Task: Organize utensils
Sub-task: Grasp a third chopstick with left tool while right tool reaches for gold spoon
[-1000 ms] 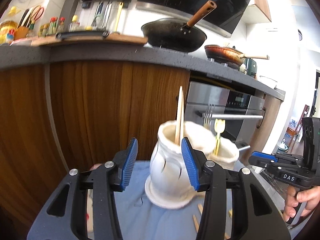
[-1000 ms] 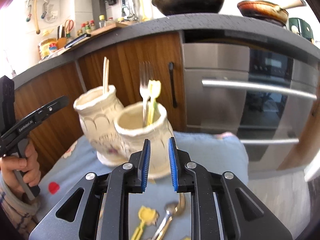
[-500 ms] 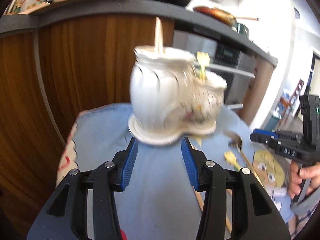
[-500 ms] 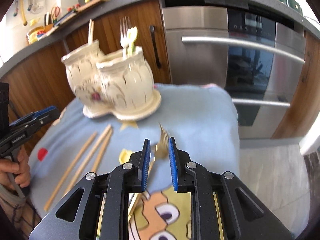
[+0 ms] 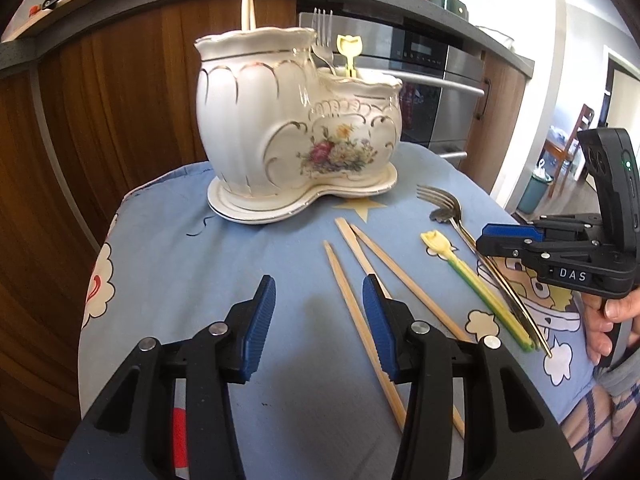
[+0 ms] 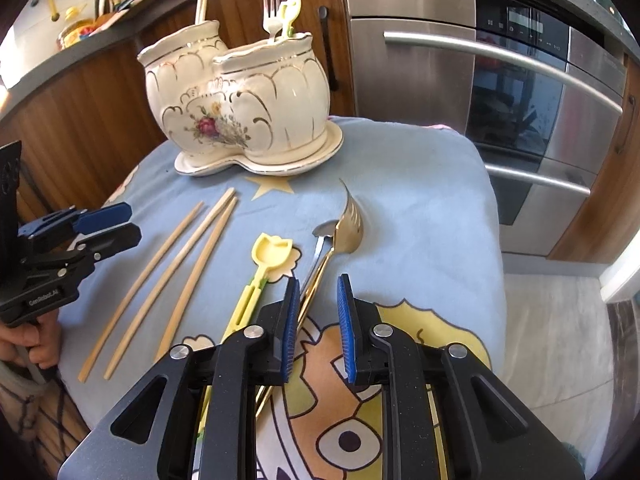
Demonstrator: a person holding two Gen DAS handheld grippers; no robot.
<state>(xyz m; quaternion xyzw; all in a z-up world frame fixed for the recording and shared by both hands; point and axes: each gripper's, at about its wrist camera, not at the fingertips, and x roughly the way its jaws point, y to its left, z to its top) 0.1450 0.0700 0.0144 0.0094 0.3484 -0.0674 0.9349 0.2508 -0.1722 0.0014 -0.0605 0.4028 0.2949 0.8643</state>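
Observation:
A white two-pot ceramic utensil holder (image 5: 296,128) (image 6: 240,96) stands at the far side of the blue cloth. Its taller pot holds chopsticks, its lower pot a fork and a yellow utensil. Three wooden chopsticks (image 5: 360,312) (image 6: 176,268), a yellow-green plastic utensil (image 5: 476,284) (image 6: 260,276) and a gold fork (image 5: 444,208) (image 6: 348,224) lie loose on the cloth. My left gripper (image 5: 318,324) is open and empty above the chopsticks. My right gripper (image 6: 318,328) is slightly open and empty, just right of the fork handle.
The blue cartoon-print cloth (image 5: 168,264) (image 6: 424,200) covers a small table. Wooden cabinets (image 5: 112,80) and a steel oven (image 6: 480,92) stand behind it. Tile floor (image 6: 560,320) lies to the right.
Both grippers pulled back and tilted down from the holder toward the cloth. The loose chopsticks, fork and yellow utensil came into full view. The right jaws opened a little.

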